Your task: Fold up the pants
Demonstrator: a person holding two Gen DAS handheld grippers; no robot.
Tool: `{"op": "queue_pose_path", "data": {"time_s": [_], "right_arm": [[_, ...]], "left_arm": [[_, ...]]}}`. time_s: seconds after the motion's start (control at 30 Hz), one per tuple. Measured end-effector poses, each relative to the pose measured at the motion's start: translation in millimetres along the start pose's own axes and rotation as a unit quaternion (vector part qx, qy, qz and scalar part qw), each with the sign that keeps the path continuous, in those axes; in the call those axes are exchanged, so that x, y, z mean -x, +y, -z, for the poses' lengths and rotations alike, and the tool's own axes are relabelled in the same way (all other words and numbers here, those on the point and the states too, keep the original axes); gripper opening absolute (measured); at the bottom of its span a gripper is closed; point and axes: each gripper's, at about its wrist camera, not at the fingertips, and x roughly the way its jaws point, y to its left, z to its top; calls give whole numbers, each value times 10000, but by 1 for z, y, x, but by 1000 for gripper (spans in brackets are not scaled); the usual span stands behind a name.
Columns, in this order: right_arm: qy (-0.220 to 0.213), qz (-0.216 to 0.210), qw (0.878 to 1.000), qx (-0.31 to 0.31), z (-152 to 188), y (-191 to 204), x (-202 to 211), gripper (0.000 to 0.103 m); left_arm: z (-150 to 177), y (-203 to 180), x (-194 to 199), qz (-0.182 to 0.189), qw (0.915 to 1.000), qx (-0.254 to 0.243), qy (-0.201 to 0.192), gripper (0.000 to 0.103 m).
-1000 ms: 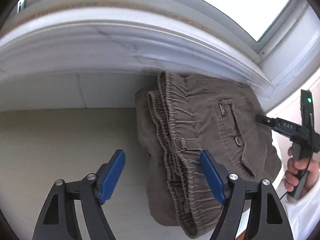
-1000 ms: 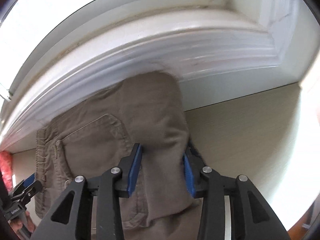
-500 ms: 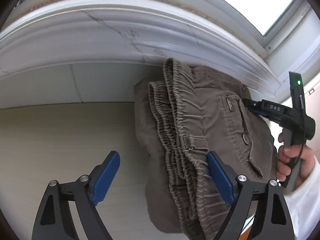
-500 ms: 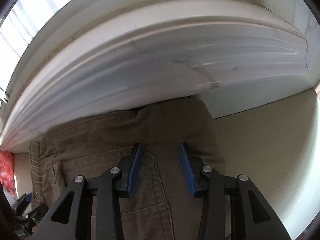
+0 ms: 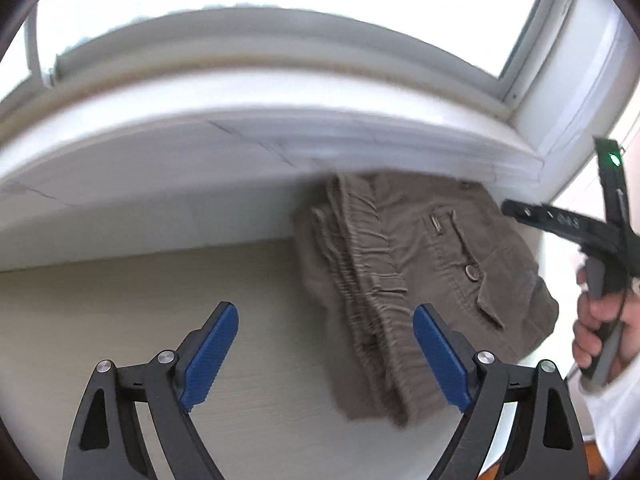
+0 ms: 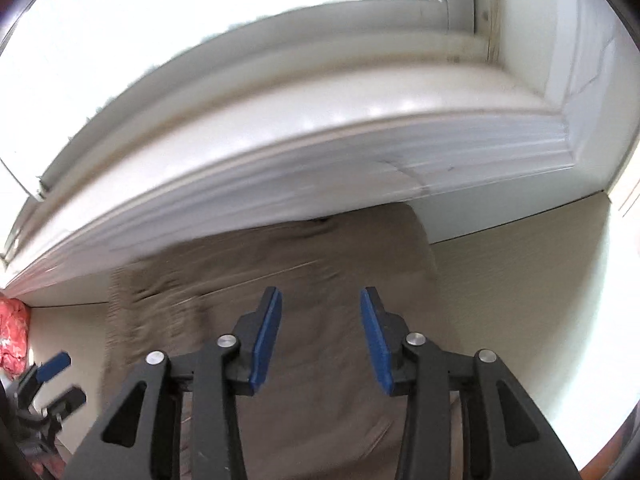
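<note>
The brown corduroy pants (image 5: pixel 424 280) lie folded in a compact stack on the pale table (image 5: pixel 120 312), against the white window sill (image 5: pixel 280 136). The left gripper (image 5: pixel 326 354) hangs released and empty beside the waistband; the right gripper (image 6: pixel 320 336) is opening above the cloth, nothing pinched. Both should lift straight clear so no pad snags and disturbs the fold

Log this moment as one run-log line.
pants: folded, lying on table under window sill | left gripper: open, empty | right gripper: jaws opening, nothing gripped, above pants
</note>
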Motion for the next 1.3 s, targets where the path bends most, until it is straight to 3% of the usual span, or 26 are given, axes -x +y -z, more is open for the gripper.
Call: {"op": "queue_pose_path", "data": {"time_s": [0.07, 0.2, 0.37, 0.5, 0.63, 0.77, 0.93, 1.0, 1.3], "right_arm": [[-147, -102, 9998, 26, 15, 32, 21, 51], [-77, -342, 9990, 291, 38, 97, 45, 51], [242, -504, 9974, 451, 79, 205, 44, 51], [424, -541, 9962, 543, 106, 286, 41, 51], [388, -282, 9963, 717, 125, 357, 50, 51], [403, -116, 9972, 624, 138, 376, 56, 51], [308, 44, 9979, 561, 162, 370, 74, 51], [249, 57, 9984, 502, 184, 362, 75, 51], [4, -107, 9976, 679, 212, 345, 117, 51]], "left_arm": [[2, 16, 23, -81, 9998, 71, -146, 92], [9, 61, 58, -268, 9989, 248, -308, 92], [24, 141, 91, -366, 9979, 439, -299, 92], [43, 206, 113, -309, 9977, 577, -189, 92], [66, 265, 130, -204, 9975, 667, -92, 92], [82, 305, 142, -29, 9979, 648, 84, 92], [91, 319, 157, 66, 9989, 454, 32, 92], [95, 317, 163, 67, 9991, 418, -28, 92], [125, 284, 199, -101, 9983, 477, -328, 92]]}}
